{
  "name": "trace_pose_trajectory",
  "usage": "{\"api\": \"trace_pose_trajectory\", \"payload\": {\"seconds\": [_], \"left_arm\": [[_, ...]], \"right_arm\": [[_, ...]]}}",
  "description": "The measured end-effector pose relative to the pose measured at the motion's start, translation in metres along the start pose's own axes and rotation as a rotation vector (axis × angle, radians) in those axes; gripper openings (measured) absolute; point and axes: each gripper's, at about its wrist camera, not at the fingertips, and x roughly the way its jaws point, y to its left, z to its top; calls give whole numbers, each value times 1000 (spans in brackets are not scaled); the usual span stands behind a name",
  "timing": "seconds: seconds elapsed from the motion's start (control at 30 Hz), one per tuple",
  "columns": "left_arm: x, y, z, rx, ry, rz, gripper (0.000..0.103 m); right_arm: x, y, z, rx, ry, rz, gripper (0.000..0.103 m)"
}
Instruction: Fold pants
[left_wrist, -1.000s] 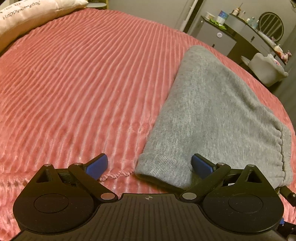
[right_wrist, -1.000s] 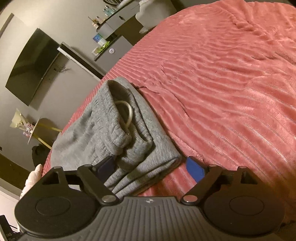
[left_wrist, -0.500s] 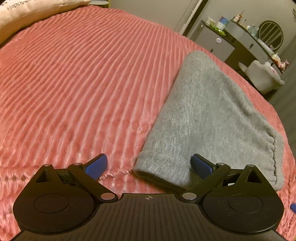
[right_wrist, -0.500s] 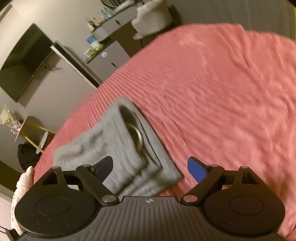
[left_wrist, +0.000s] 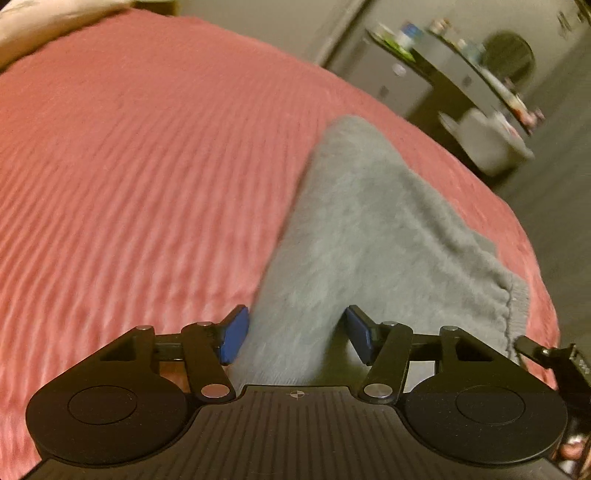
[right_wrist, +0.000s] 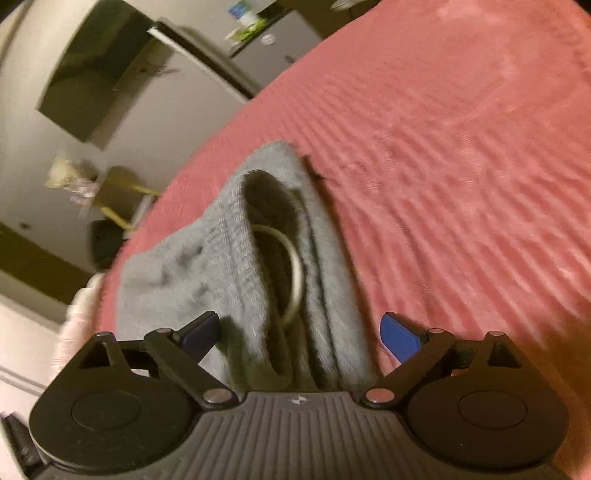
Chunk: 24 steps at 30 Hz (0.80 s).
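The grey knit pants (left_wrist: 373, 229) lie folded on the pink ribbed bedspread (left_wrist: 129, 166). My left gripper (left_wrist: 295, 338) has its blue pads on either side of the near folded end, narrowed but not pressing the fabric flat. In the right wrist view the pants (right_wrist: 229, 254) show the waistband end with a pale drawstring loop (right_wrist: 295, 266). My right gripper (right_wrist: 299, 334) is open, its fingers straddling that end of the stack. The tip of the right gripper (left_wrist: 543, 354) shows at the right edge of the left wrist view.
A pillow (left_wrist: 55, 22) lies at the bed's far left corner. A grey dresser (left_wrist: 417, 81) with small items and a round mirror stands beyond the bed. A dark wall screen (right_wrist: 103, 66) and a yellow stand (right_wrist: 122, 199) are off the bed's side.
Both grippers have moved forward onto the pants so each now straddles an end of the folded stack. The left jaws have narrowed. Both views are motion-blurred.
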Motion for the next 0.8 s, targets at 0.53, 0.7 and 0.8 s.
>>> {"api": "trace_pose_trajectory", "payload": {"seconds": [0.53, 0.7, 0.8], "left_arm": [[18, 12, 47, 78, 130, -259, 69], [30, 32, 62, -41, 107, -275, 73], [36, 42, 72, -121, 103, -318, 74]], "right_arm": [[2, -12, 12, -100, 50, 151, 77], [22, 1, 10, -125, 99, 125, 94], [25, 10, 6, -153, 97, 82, 94]]}}
